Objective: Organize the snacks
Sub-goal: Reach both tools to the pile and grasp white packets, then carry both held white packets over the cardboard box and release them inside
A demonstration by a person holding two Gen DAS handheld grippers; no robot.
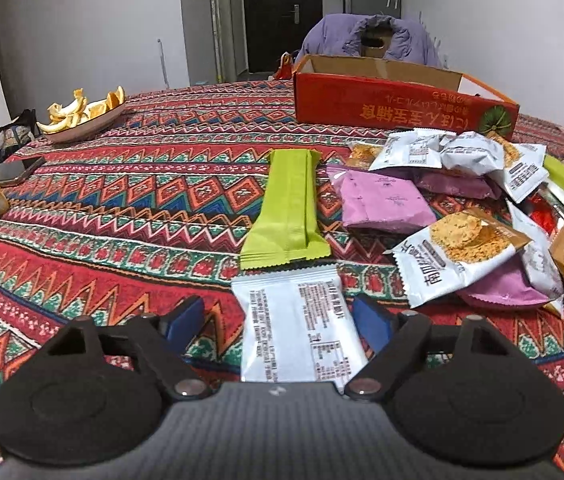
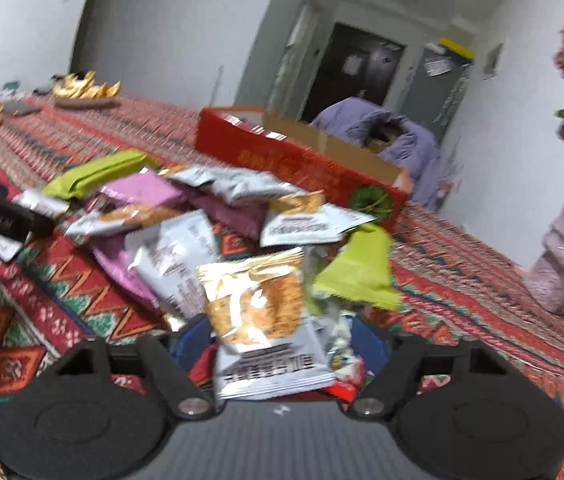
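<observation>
Left wrist view: the left gripper (image 1: 282, 320) has its fingers (image 1: 183, 320) set fairly wide on either side of a white snack packet (image 1: 298, 324) lying print-up on the patterned counter (image 1: 101, 220). The right pad seems to touch the packet's edge; the left pad stands clear, so this is not yet a hold. A green bar (image 1: 288, 208) lies just beyond the packet, touching its far end. The open red box (image 1: 394, 100) sits toward the far right of the counter, with the heap of snack packets (image 1: 462, 184) between it and the near edge.

In the right wrist view, which is blurred, the right gripper (image 2: 282, 344) has its fingers (image 2: 191, 340) drawn in on a cracker packet (image 2: 265, 320) at the near side of the heap. It appears pinched, though other wrappers crowd between the pads and I cannot tell whether they are caught too.

To do this step well, I would centre the left fingers on the white packet's middle before pinching, low enough to catch the film and not the cloth. Take care not to drag the green bar. On the right, lift slowly and check that only one packet comes away. Then carry both toward the red box, which is likely the place for them.
</observation>
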